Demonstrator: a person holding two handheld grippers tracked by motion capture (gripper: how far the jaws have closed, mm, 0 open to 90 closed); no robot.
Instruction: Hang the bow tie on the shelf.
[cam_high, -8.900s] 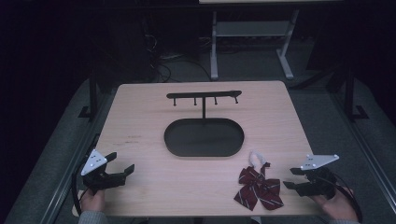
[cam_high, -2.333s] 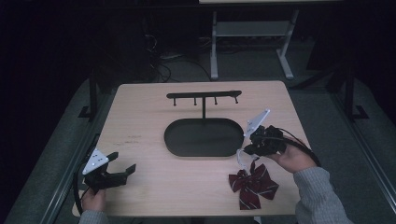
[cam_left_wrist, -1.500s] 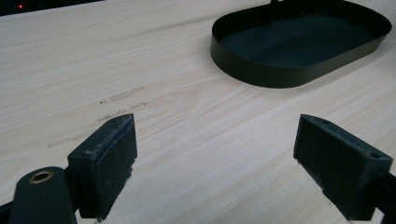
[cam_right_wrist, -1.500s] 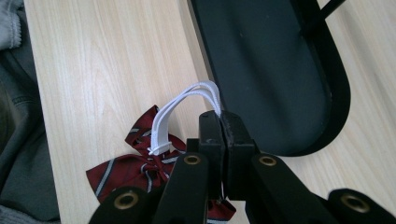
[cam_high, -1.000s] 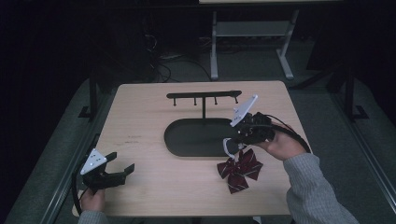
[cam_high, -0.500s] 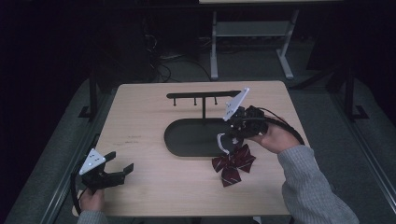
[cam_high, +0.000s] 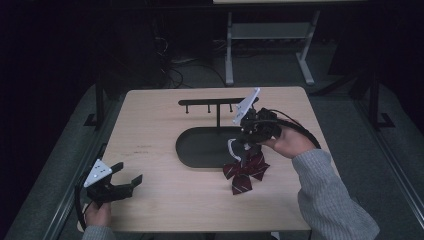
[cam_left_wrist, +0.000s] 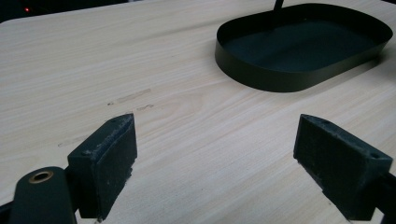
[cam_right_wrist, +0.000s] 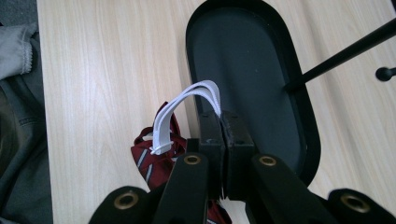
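On the pale wooden worktop (cam_high: 150, 150) stands a black oval tray (cam_high: 205, 147) with a thin post rising from it to a horizontal bar (cam_high: 207, 103) fitted with small pegs. The right tongs (cam_high: 243, 146), held in the person's right hand (cam_high: 287, 142), hang at the tray's right end, pointing downward, with the grey three-cornered plate tilted up above them. In the right gripper view the two black jaws are pressed tight together on a white elastic band (cam_right_wrist: 187, 107) — the loop arches up out of the jaws and runs down to a dark red bow tie (cam_right_wrist: 156, 156) with pale stripes. In the high view the bow tie (cam_high: 246, 172) hangs from that loop just beside the tray's right rim, its lower wings over the bare worktop; whether they touch the wood cannot be told. The left tongs (cam_high: 120, 184) sit well apart from all this, near the worktop's front left corner, held low by the left hand (cam_high: 97, 215). The left gripper view shows their jaws spread wide with nothing but wood grain between them — the tray (cam_left_wrist: 299, 51) lies farther off, ahead and to the right.
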